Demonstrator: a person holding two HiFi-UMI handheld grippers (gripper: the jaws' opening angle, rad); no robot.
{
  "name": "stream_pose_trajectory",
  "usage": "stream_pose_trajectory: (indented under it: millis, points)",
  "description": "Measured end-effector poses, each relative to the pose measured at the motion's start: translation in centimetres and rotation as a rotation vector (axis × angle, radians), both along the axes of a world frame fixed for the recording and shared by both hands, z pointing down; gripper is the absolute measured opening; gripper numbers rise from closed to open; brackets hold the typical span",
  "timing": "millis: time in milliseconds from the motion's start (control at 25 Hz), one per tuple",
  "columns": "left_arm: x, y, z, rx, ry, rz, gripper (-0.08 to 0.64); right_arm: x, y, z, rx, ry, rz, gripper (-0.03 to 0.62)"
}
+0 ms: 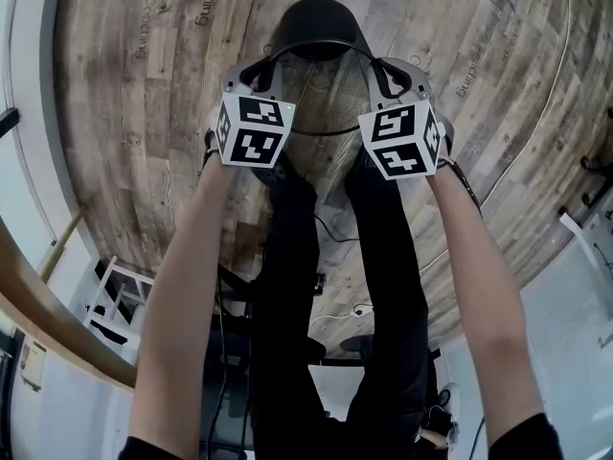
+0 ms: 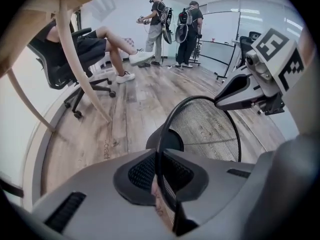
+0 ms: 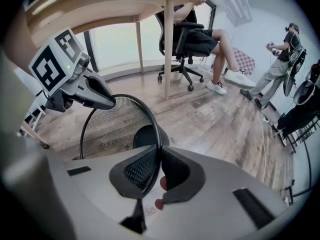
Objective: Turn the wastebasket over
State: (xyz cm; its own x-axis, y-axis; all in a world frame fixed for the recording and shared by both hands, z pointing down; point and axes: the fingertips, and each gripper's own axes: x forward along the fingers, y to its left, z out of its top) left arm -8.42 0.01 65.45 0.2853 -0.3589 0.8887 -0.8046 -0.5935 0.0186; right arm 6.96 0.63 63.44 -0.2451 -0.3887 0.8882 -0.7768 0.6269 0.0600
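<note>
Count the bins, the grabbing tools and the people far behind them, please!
Wastebasket: 1
Tools: 2, the left tool and the right tool
People in the background: 3, one seated person and two standing people
Total: 6

Black mesh wastebasket (image 1: pixel 321 84) tilted, rim toward camera.

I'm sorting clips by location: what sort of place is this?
Probably an office or lab: a wheeled office chair beside a wooden table, a glass partition wall, and plank flooring.
</note>
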Motion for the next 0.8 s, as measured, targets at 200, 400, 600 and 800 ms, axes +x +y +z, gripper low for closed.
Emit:
stream_pose_trajectory:
  millis: [200,400,600,800]
  points:
    - [1.8,-2.9,-0.1,0.058,-0.006,0.041,0.038,1.7,-2.1,-0.4,0.048,0.005,0.017,0.054]
    - [2.7,-3.0,0.2,0.071,-0.006,0.061,0.038,2.5,-2.2,-0.1,0.072,0.019,0.001,0.054]
    - [2.6,-1.6,0.8,0.047,-0.004,0.053,0.038,2.4,-0.9,0.2,0.078,0.021,-0.022,0.054]
    - [2.6,-0.3,0.9,0.059,-0.018,0.056,0.038,2.5,0.6,0.3,0.07,0.011,-0.019,0.054]
